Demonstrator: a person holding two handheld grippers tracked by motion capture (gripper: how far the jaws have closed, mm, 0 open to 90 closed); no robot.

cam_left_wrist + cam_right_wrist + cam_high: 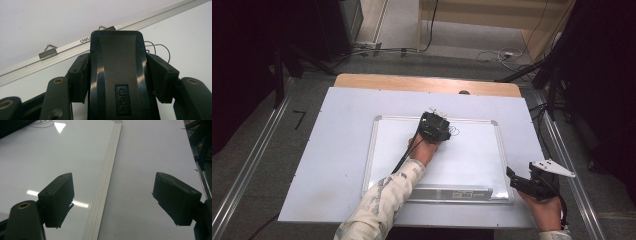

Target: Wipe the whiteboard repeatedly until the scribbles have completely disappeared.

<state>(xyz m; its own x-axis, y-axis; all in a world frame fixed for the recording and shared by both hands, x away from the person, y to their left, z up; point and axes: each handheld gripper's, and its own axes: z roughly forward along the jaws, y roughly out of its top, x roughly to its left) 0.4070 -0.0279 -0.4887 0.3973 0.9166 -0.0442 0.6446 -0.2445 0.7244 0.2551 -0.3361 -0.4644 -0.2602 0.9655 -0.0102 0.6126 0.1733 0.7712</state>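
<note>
A white whiteboard [462, 160] with a silver frame lies flat on the table. My left gripper [434, 127] is near the board's far edge, shut on a black whiteboard eraser [117, 72]. Its pads [78, 75] press the eraser's two sides, and the eraser points at the top frame [75, 45]. Thin black scribbles [160, 50] lie on the board just right of the eraser. My right gripper [517, 181] hovers at the board's near right corner. In the right gripper view it [113, 182] stands open over the board's right frame strip [105, 185], with nothing between its jaws.
A pale sheet [337, 150] covers the wooden table [427, 82] under the board. Two metal hanging clips [48, 51] sit on the board's top frame. Metal rails [247, 170] run along both sides of the table, and cables [497, 55] lie on the floor beyond.
</note>
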